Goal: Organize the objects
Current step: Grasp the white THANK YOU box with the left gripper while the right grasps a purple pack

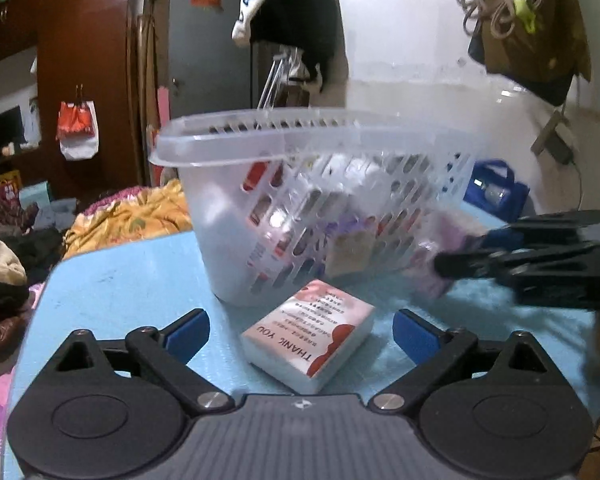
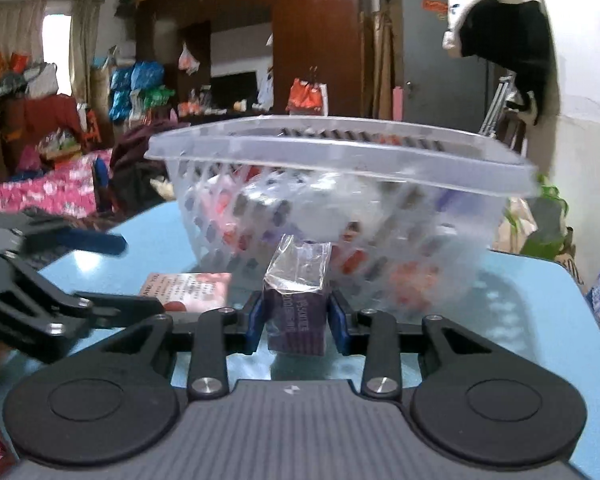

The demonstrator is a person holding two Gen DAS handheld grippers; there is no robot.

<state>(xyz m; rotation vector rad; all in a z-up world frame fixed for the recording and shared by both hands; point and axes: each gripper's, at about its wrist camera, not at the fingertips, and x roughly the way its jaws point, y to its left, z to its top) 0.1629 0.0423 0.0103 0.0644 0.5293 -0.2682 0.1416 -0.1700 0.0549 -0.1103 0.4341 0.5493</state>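
Now both grippers work in front of the basket, one loaded and one ready.
Right gripper (image 2: 294,322) has its jaws clamped on the purple carton (image 2: 297,312), upright on the blue bench (image 1: 112,280) just before the clear basket (image 1: 300,200), likely its destination; left gripper (image 1: 300,334) holds its jaws wide, straddling the pink "THANK YOU" box (image 1: 310,336) lying flat near the basket, seemingly lined up to grasp it.

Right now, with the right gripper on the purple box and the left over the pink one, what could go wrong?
1. The purple box sits close to the basket; lifting it straight forward could knock the wall.
2. The left gripper is open around the pink box, which lies skewed; closing may twist it.
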